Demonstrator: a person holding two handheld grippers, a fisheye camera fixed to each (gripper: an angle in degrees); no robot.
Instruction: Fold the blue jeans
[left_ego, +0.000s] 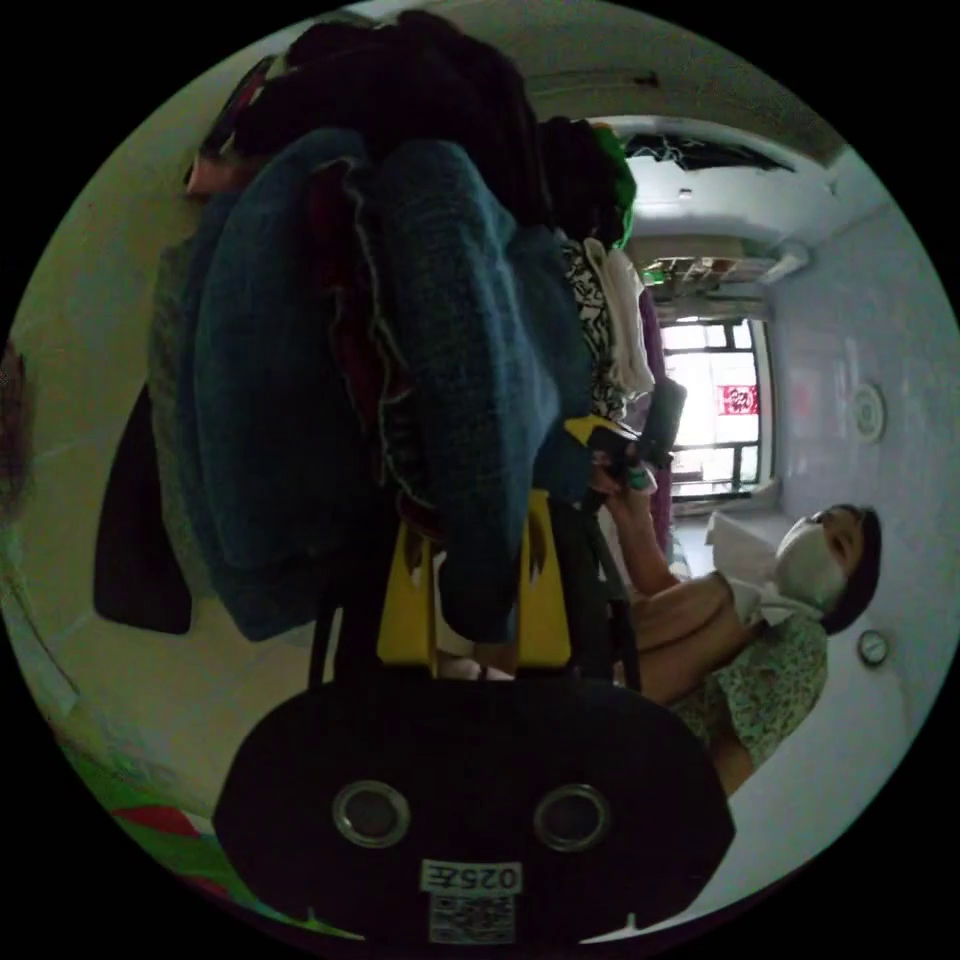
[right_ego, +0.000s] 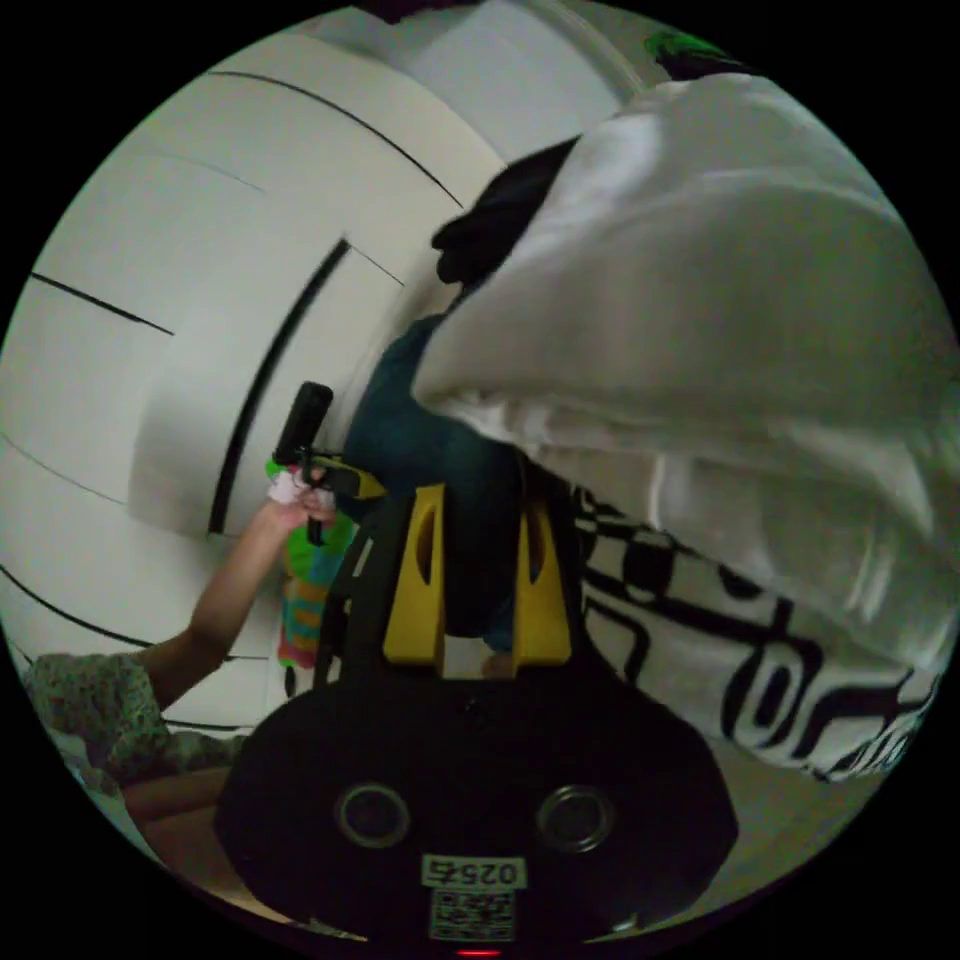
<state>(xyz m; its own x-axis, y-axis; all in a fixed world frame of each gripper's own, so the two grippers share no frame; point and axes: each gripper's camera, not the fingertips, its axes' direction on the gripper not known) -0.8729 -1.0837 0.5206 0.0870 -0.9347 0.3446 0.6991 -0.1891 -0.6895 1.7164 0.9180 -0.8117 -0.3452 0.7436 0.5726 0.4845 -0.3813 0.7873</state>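
- Jeans (left_ego: 470, 420) of dark teal-blue denim, bunched in thick folds, are seen hanging beyond both jaw pairs.
- Left gripper (left_ego: 472, 560): yellow jaws are clamped on a denim fold.
- Right gripper (right_ego: 478, 560): jaws are likewise pressed onto the denim between them.

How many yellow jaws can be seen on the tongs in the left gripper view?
2. Both belong to the left tongs, standing side by side above the black housing: one left of the hanging blue jeans, one right, both closed on the denim. More yellow further back may be the other tongs.
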